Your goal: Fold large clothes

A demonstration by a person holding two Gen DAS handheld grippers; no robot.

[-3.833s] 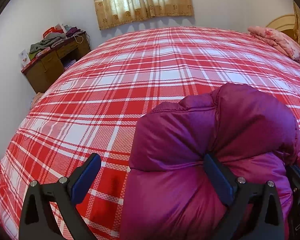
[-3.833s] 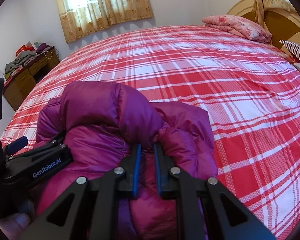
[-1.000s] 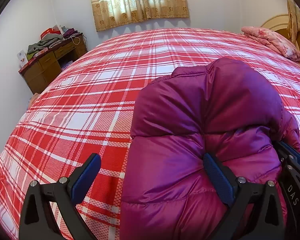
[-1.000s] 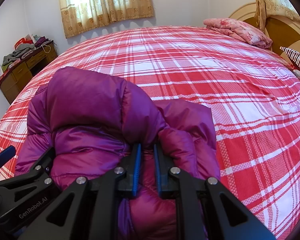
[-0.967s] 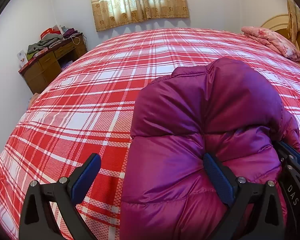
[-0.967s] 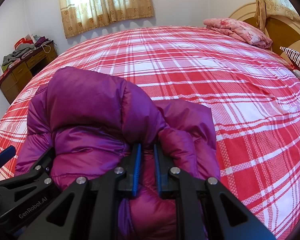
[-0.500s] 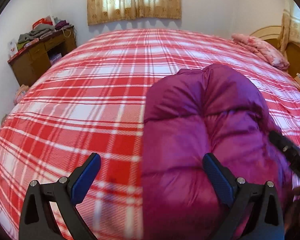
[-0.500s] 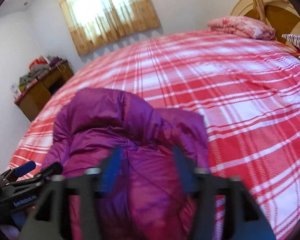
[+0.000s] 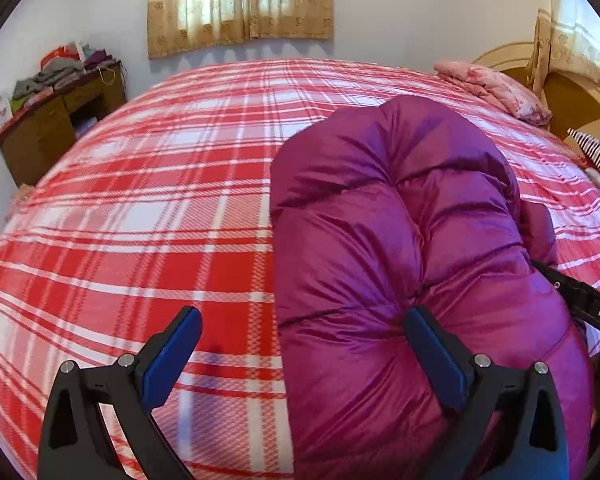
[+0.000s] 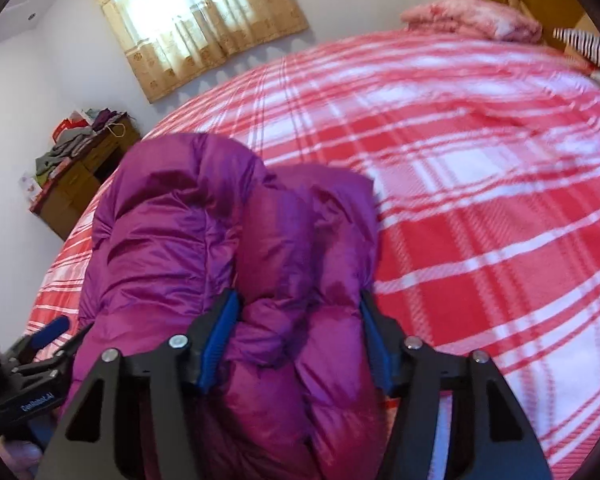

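Observation:
A puffy magenta down jacket (image 9: 400, 248) lies bundled on the red plaid bed (image 9: 160, 208); it also shows in the right wrist view (image 10: 228, 248). My left gripper (image 9: 300, 348) is open wide: its left finger is over the bedspread, its right finger presses on the jacket's near edge. My right gripper (image 10: 296, 336) is open, its blue pads on either side of a jacket fold without clamping it. The left gripper shows at the lower left of the right wrist view (image 10: 40, 344).
A wooden desk (image 9: 56, 124) piled with clothes stands by the far left wall. A folded pink quilt (image 9: 496, 88) and a striped pillow (image 9: 598, 158) lie by the headboard at the right. A curtained window (image 9: 240, 0) is behind the bed.
My right gripper has opened and let go of the jacket fold it was pinching. Both views have swung and lifted a little; the left gripper stays open.

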